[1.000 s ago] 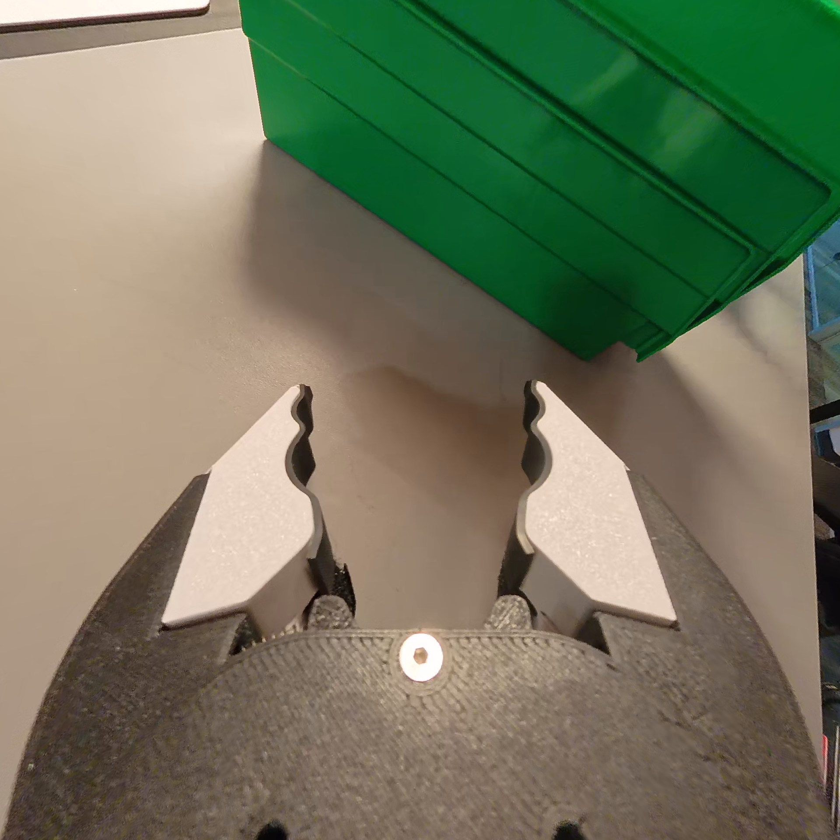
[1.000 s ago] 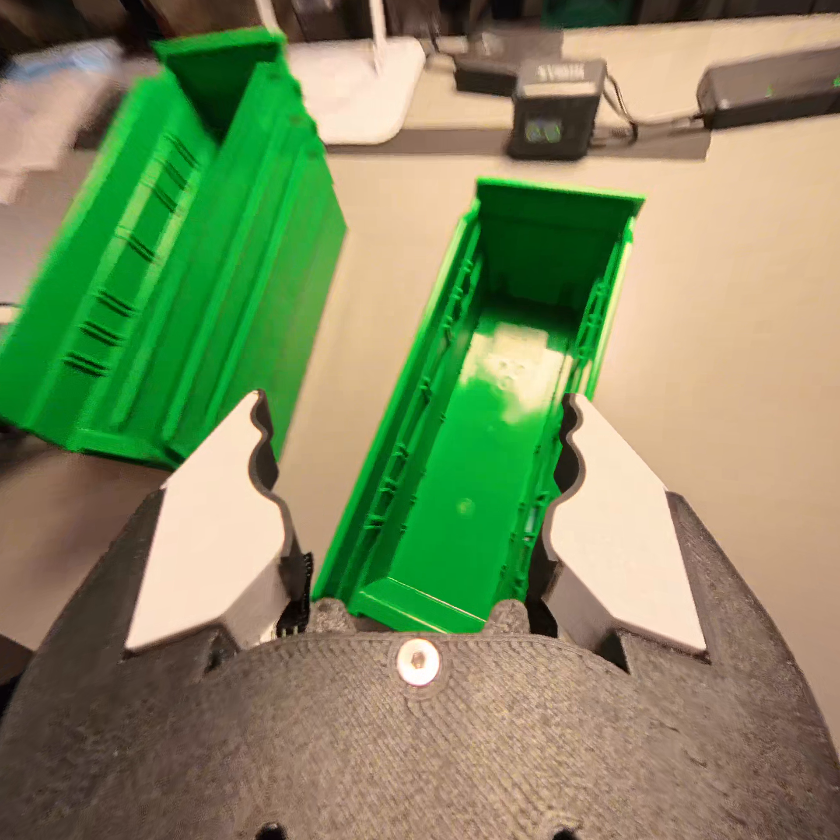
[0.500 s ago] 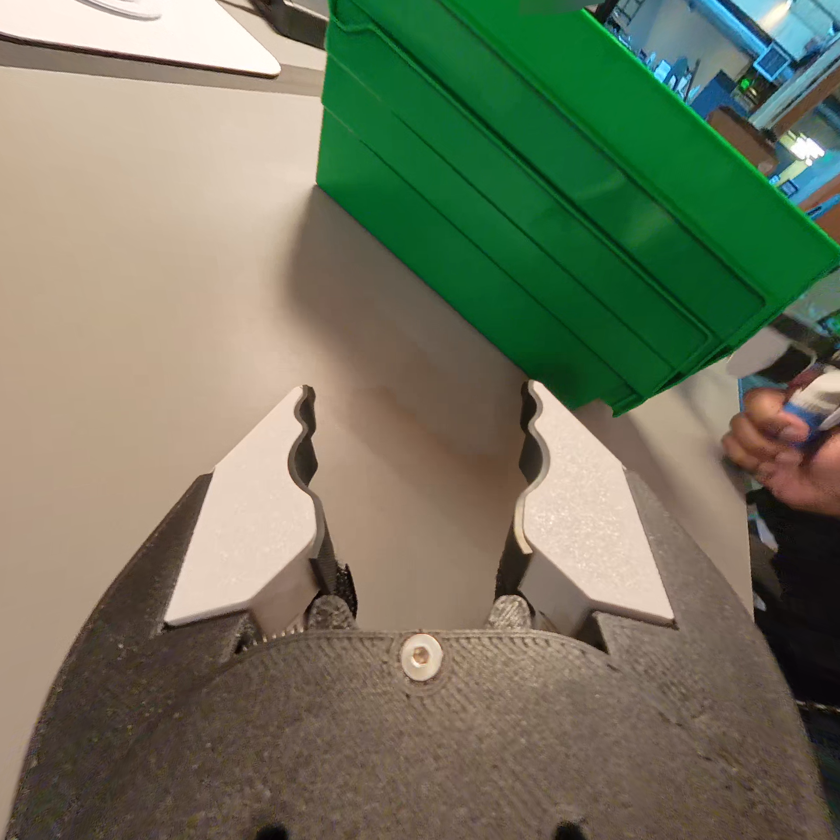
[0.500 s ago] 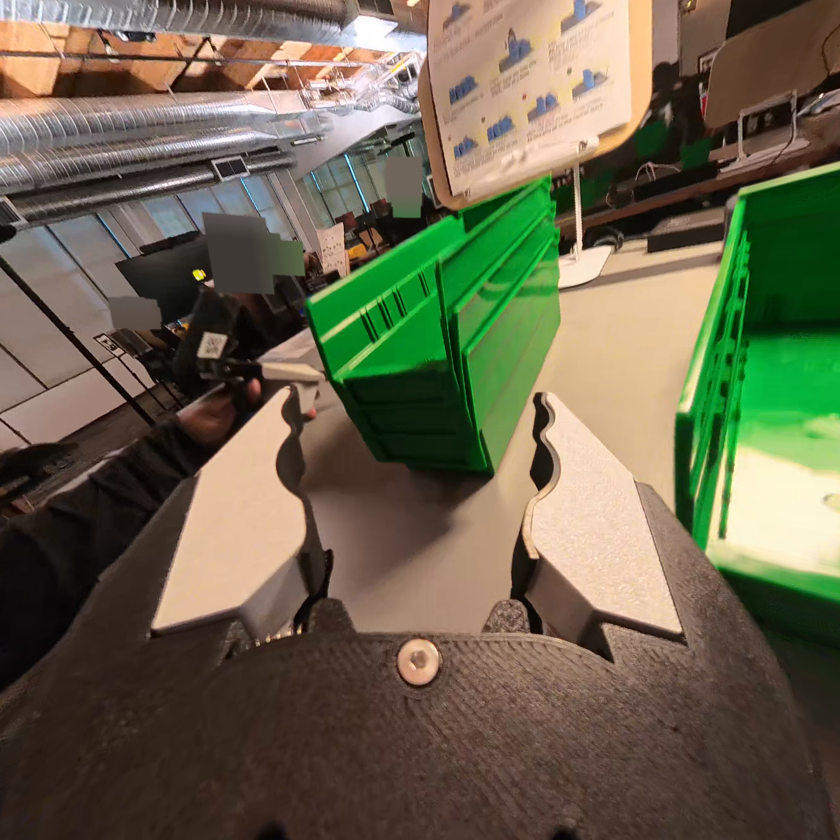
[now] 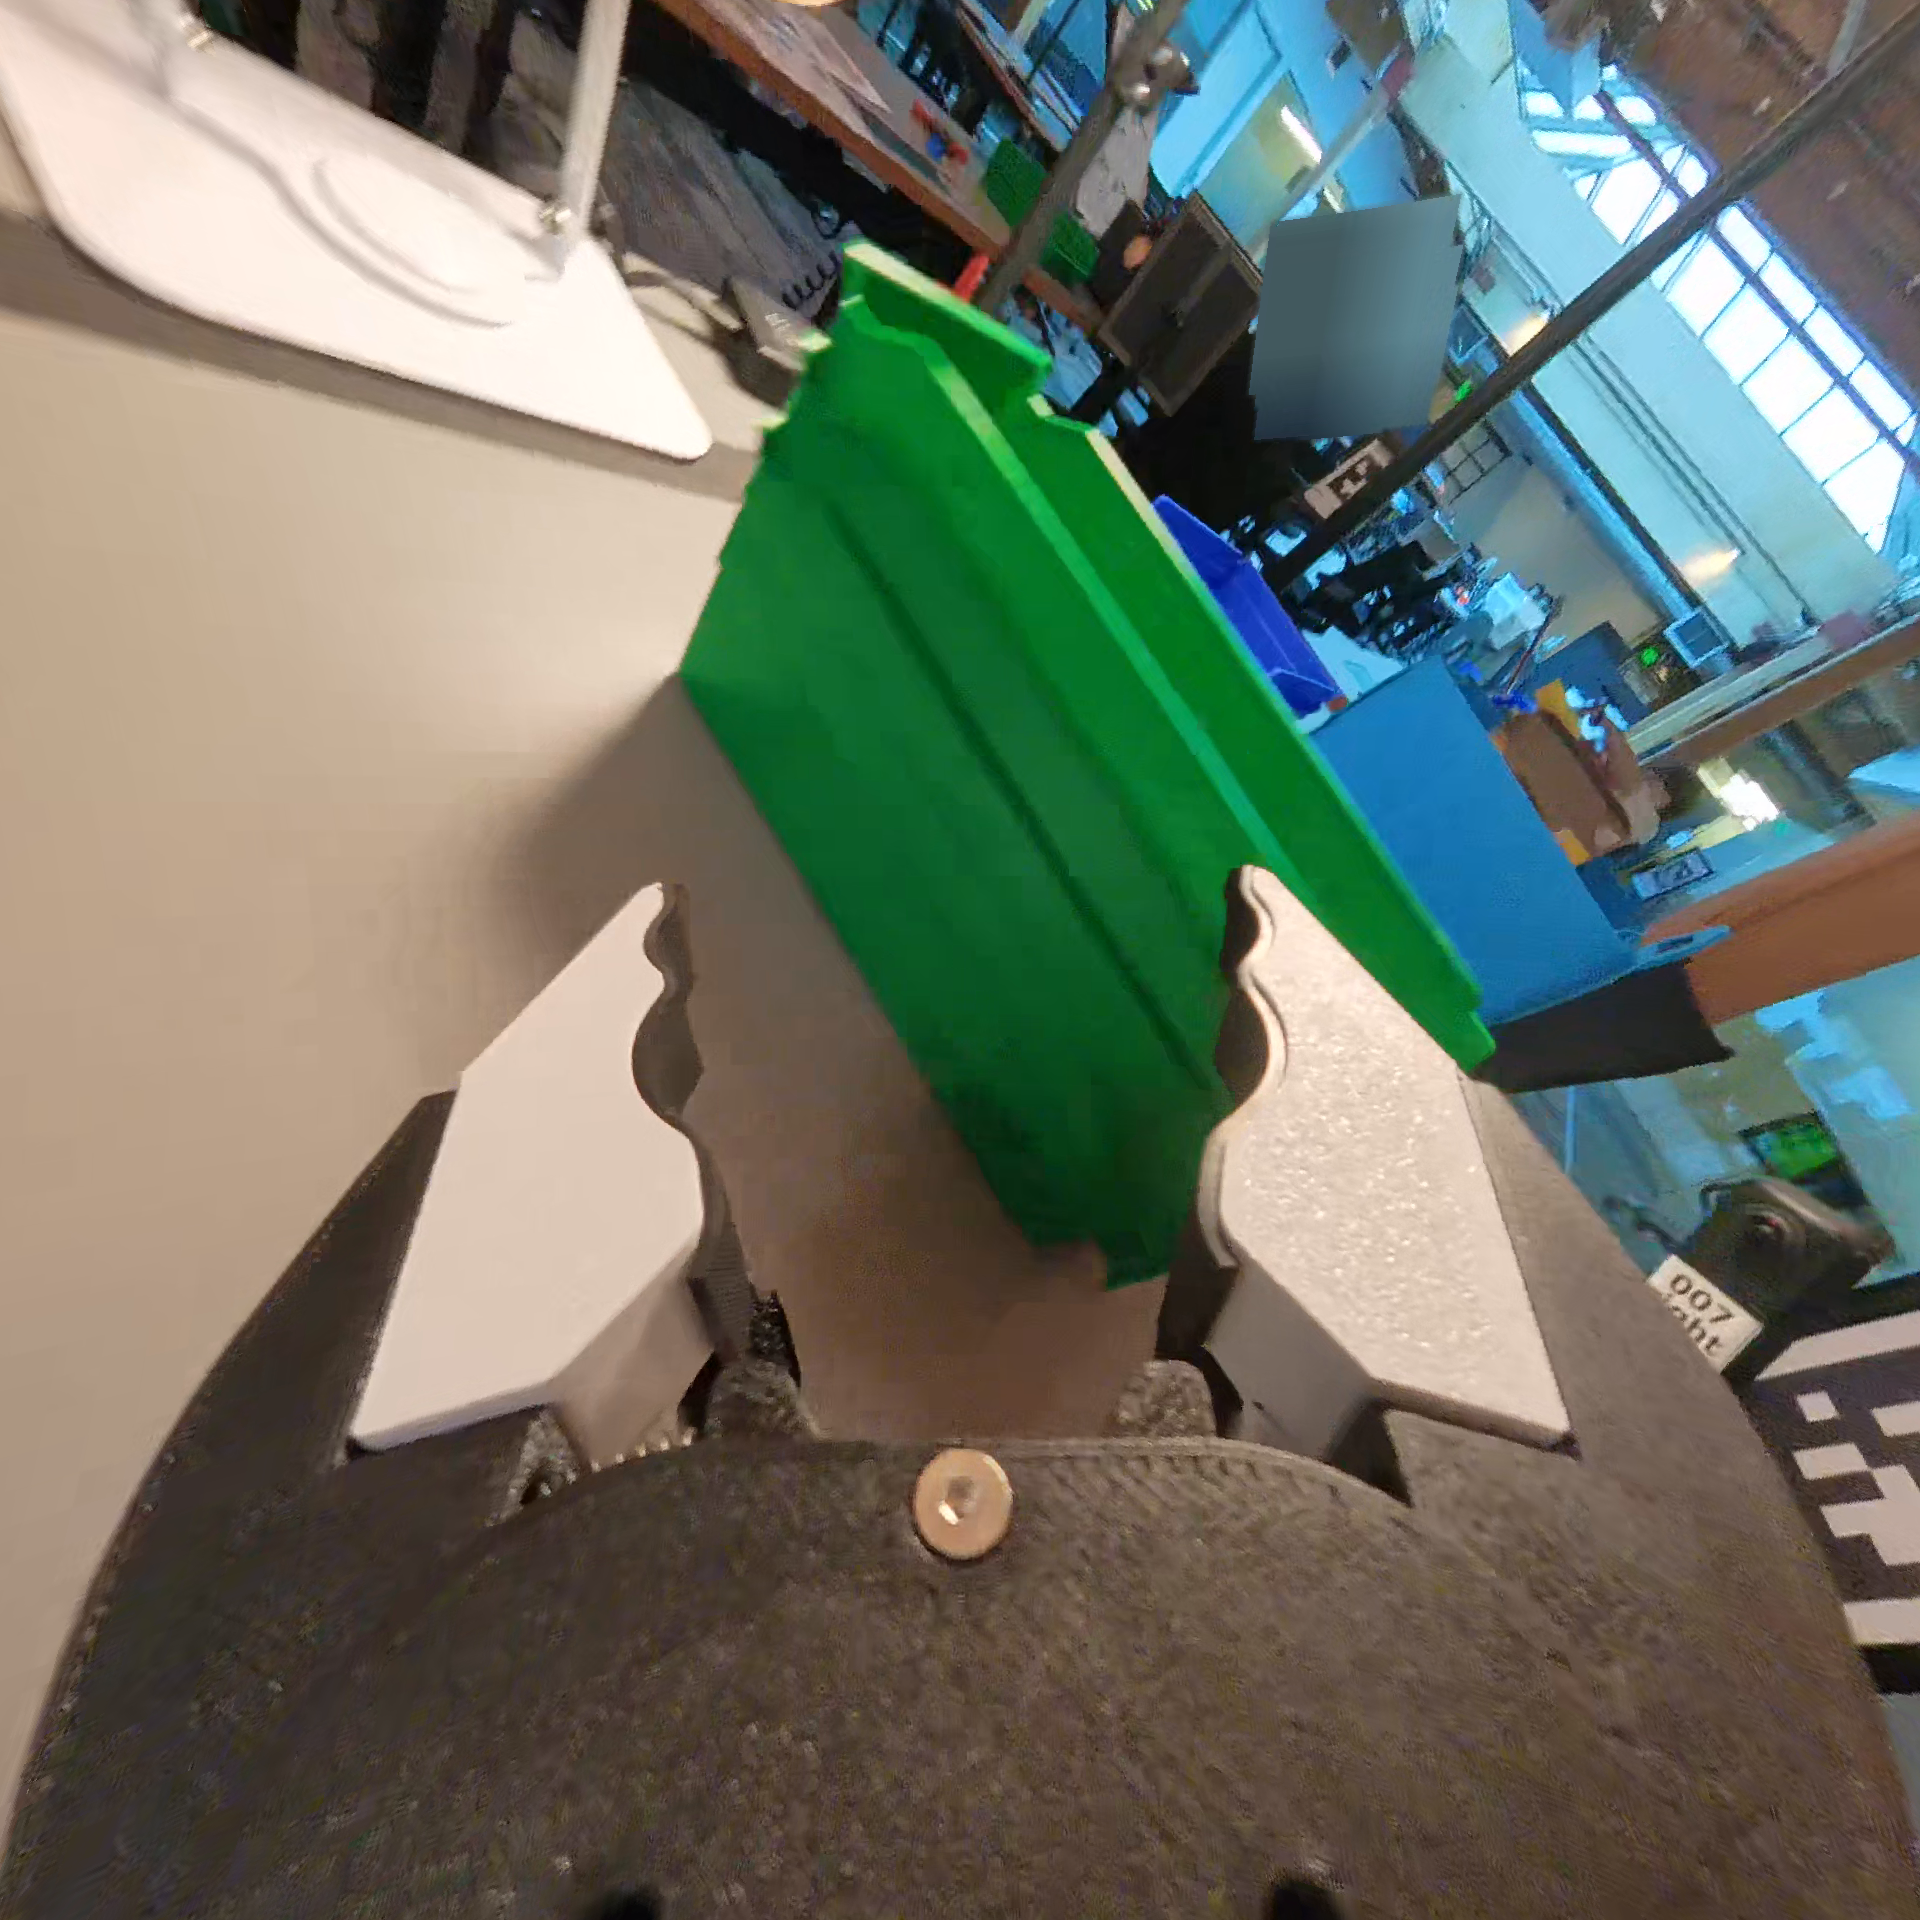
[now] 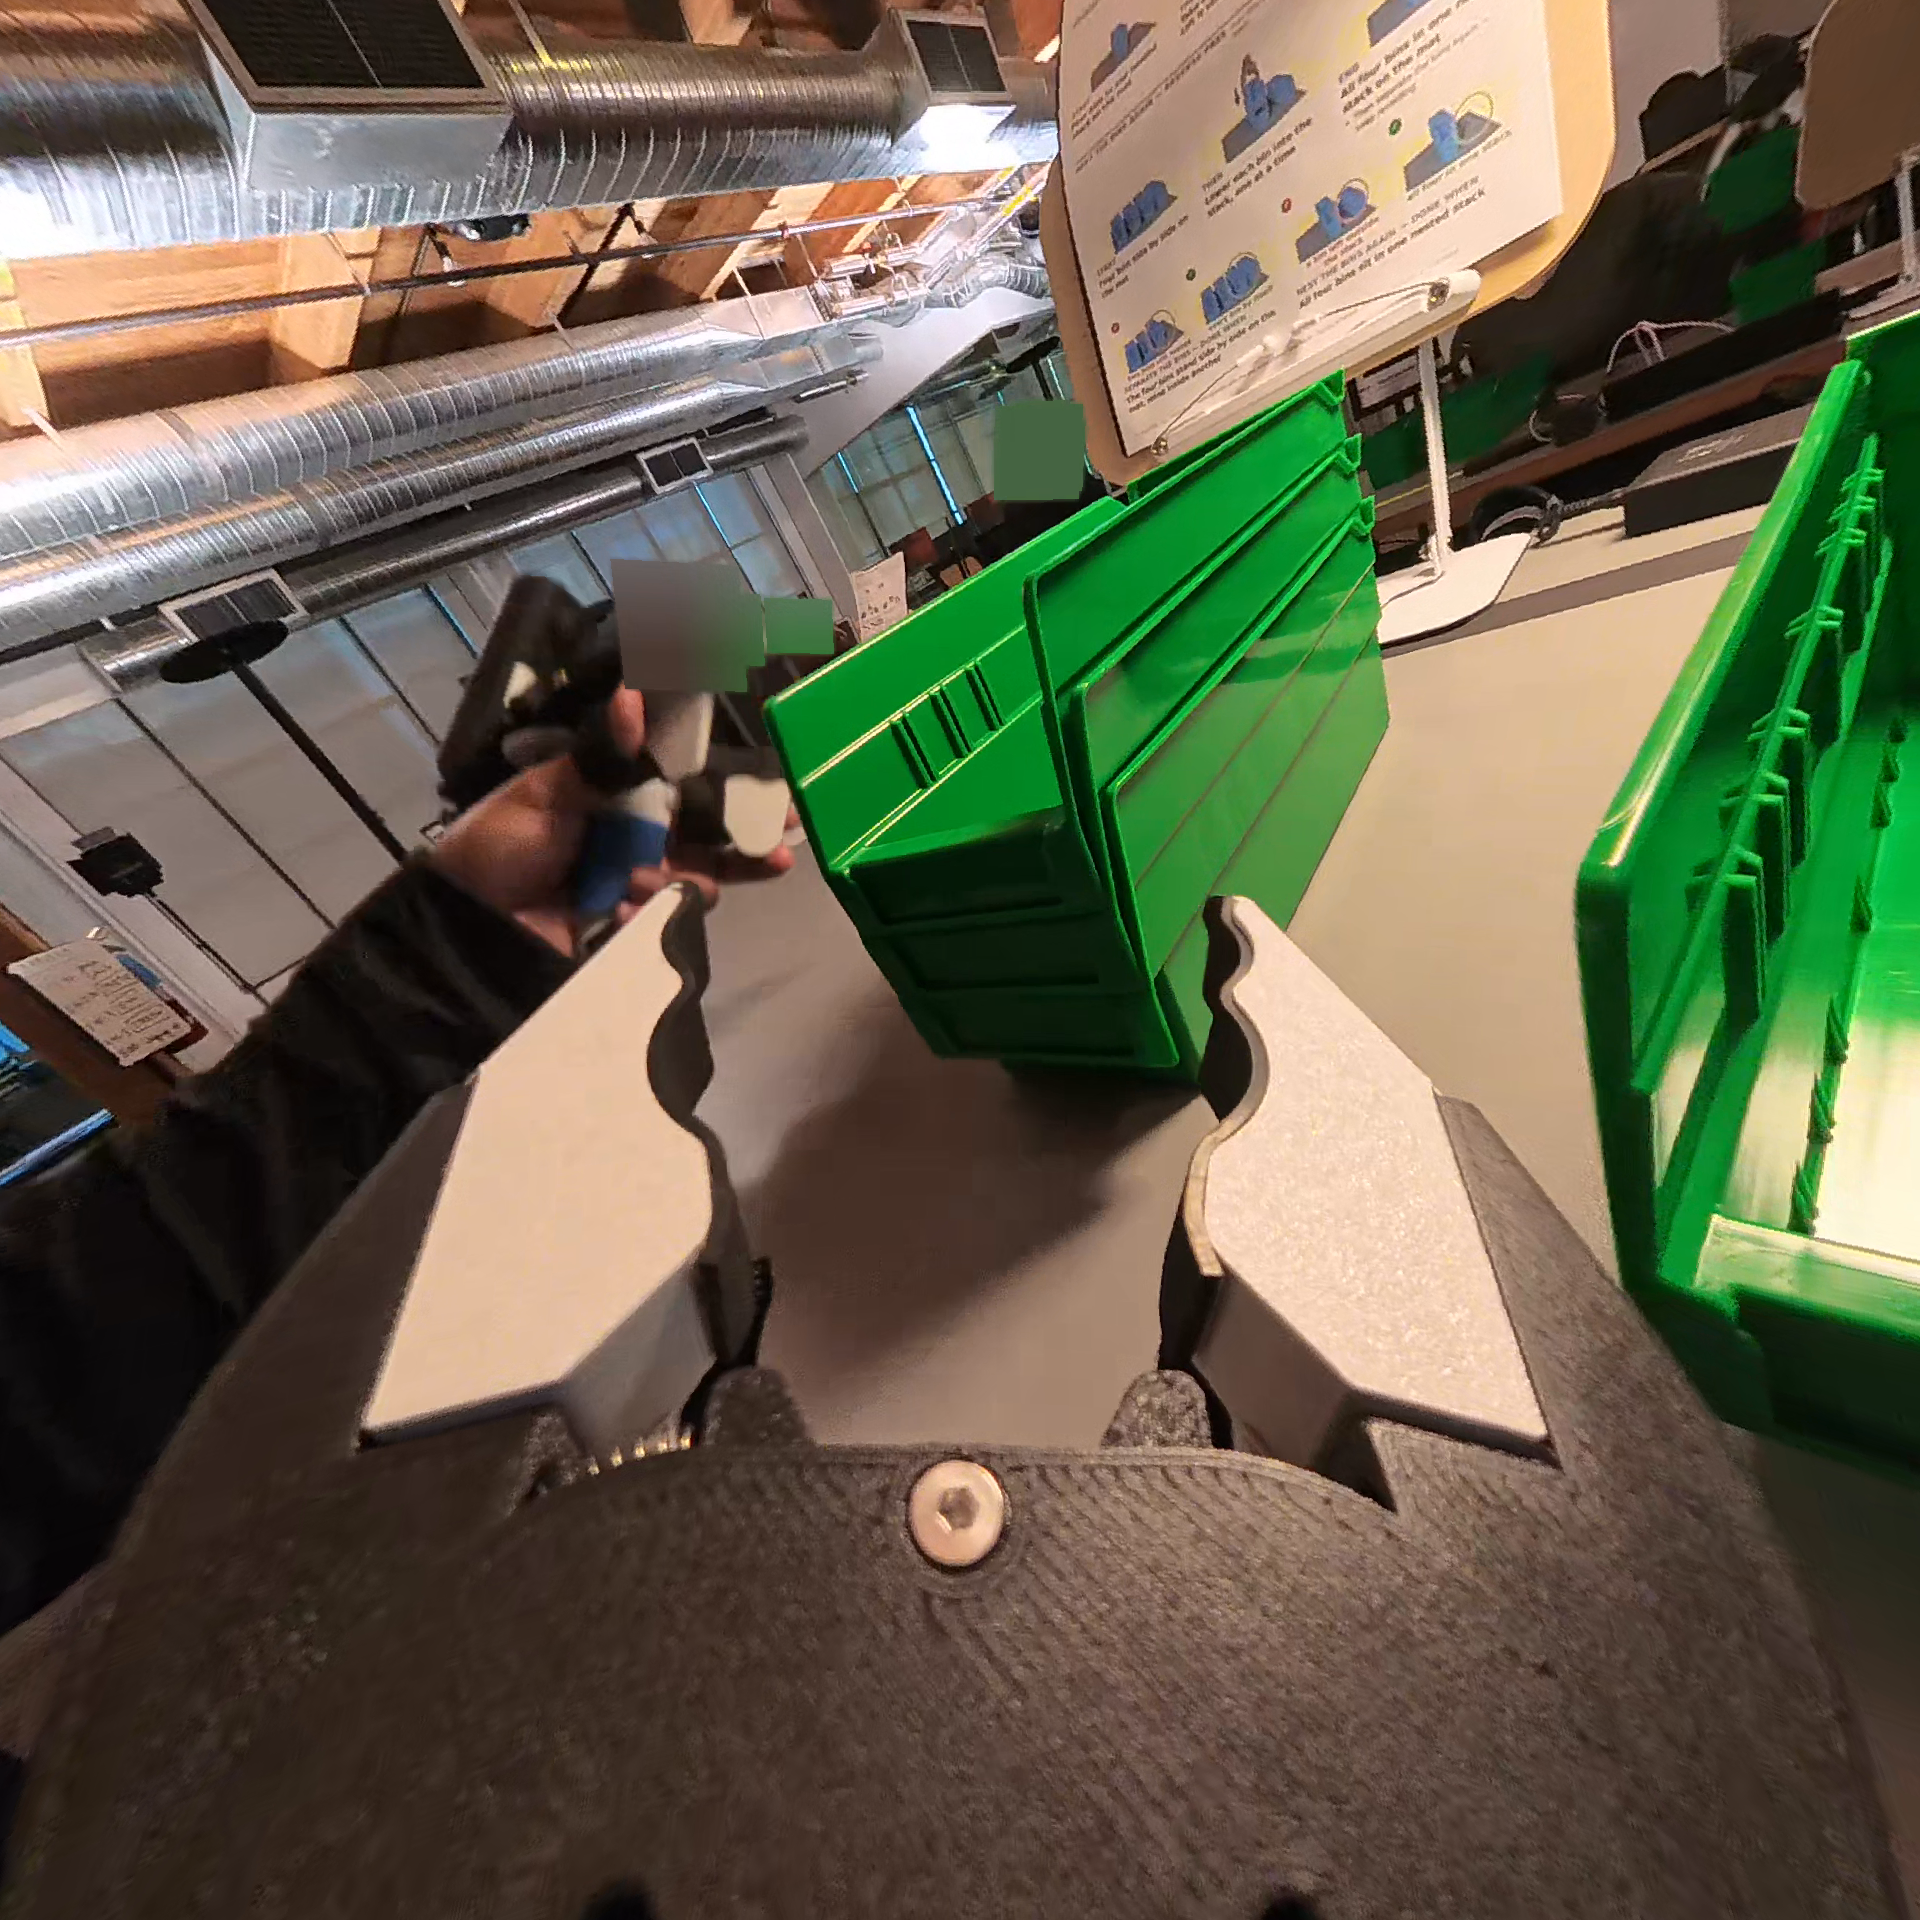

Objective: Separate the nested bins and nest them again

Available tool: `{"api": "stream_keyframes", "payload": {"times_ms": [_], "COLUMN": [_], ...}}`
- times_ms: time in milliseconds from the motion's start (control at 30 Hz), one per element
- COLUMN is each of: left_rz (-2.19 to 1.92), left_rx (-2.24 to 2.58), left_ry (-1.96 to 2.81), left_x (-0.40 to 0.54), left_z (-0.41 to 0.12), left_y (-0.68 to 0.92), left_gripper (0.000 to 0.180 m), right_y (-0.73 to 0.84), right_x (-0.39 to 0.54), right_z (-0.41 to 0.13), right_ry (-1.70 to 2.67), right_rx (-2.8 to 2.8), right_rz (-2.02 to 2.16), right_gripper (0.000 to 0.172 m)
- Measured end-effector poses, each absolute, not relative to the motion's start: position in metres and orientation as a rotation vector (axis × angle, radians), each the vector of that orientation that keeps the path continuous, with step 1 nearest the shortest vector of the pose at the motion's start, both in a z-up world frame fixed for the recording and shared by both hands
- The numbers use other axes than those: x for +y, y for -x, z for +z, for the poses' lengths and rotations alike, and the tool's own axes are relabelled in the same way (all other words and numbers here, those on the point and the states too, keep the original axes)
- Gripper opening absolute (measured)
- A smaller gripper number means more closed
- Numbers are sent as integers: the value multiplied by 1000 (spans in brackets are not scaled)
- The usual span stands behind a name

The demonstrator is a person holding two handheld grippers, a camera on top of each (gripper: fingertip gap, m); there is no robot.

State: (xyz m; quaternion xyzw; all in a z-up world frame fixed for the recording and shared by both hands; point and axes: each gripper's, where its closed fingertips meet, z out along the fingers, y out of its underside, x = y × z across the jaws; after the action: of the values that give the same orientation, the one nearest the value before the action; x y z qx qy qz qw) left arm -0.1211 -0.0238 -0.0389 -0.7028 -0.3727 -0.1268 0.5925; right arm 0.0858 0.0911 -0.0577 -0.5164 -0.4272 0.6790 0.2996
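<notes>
A nested stack of green bins (image 5: 987,779) stands on the grey table (image 5: 260,727), tilted in the left wrist view. My left gripper (image 5: 956,888) is open and empty. The stack's near lower corner lies between its fingers, close to the right finger (image 5: 1351,1091), with no pad pressing on it. In the right wrist view the same stack (image 6: 1195,748) is just ahead of my right gripper (image 6: 954,904), which is open and empty. A single green bin (image 6: 1714,831) stands open side up at the right. A hand holds the left gripper (image 6: 727,790) left of the stack.
A white stand base (image 5: 312,229) lies at the table's back. It carries a board with an instruction sheet (image 6: 1299,156). The person's dark sleeve (image 6: 260,1091) is at the left. Blue bins (image 5: 1236,603) sit beyond the table.
My right gripper swung left from over the single bin to face the stack, and its jaws narrowed a little. My left gripper tilted up and came closer to the stack's near end.
</notes>
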Motion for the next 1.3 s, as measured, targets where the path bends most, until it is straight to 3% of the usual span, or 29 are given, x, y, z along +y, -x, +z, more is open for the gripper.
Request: {"api": "stream_keyframes", "payload": {"times_ms": [200,400,500,633,867,1033,1300], "left_rz": [-390,-30,69,166,23,112,198], "left_rx": [-766,-732,-661,-482,-371,-607,-801], "left_ry": [1758,2066,2149,2144,2151,2135,2265], "left_x": [65,104,109,105,95,88,104], "left_z": [13,-24,-42,-47,-42,-12,-20], "left_y": [89,103,105,114,124,134,120], "left_gripper": [126,129,127,104,98,130,137], "right_y": [-92,-96,-98,-101,-101,-101,-100], "right_x": [95,95,96,99,99,99,98], "right_z": [-52,-48,-46,-43,-44,-43,-44], "right_ry": [1343,1322,1313,1302,1305,1307,1312], "right_rx": [-1084,-1061,-1049,-1021,-1024,-1020,-1032], "right_rz": [1859,1901,1933,1980,1983,1985,1982], "right_gripper": [96,96,96,96,96,96,96]}}
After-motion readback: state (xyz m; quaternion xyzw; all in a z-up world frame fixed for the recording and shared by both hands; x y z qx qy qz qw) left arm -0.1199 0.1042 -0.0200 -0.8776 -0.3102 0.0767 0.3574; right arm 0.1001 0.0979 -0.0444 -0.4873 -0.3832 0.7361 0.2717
